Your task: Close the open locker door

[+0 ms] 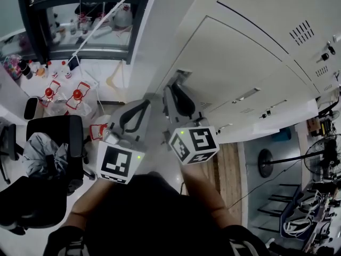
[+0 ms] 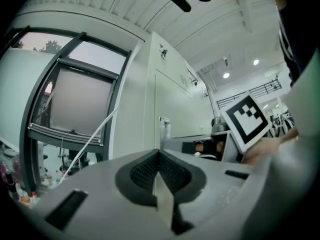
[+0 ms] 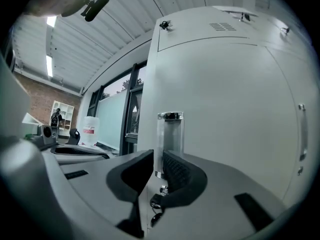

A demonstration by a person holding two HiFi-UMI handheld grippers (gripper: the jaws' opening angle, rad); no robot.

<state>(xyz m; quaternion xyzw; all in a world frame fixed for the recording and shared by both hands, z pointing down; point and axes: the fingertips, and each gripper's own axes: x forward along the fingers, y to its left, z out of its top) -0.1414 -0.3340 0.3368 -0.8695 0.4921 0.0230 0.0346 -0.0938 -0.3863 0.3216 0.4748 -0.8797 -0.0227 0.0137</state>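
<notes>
Nearest the camera, the risk sits at the grip itself: the right claw (image 3: 157, 160) has only a narrow hold low on the handle (image 3: 170, 139), so a push made at an angle could, I judge, let the smooth handle slide out. The door might then swing free or bang against its frame, and the keys (image 3: 156, 204) dangling just below could catch between the pads. That right claw is clenched on the handle, its jaws a little apart with the bar between them. The left claw (image 2: 159, 156), at the left of the head view, is squeezed closed on nothing and touches nothing. Beyond, the locker door (image 3: 230, 109) fills the right half of the right gripper view; how far ajar it stands I cannot tell. Farthest off, a window (image 3: 112, 119) shows at centre left.
</notes>
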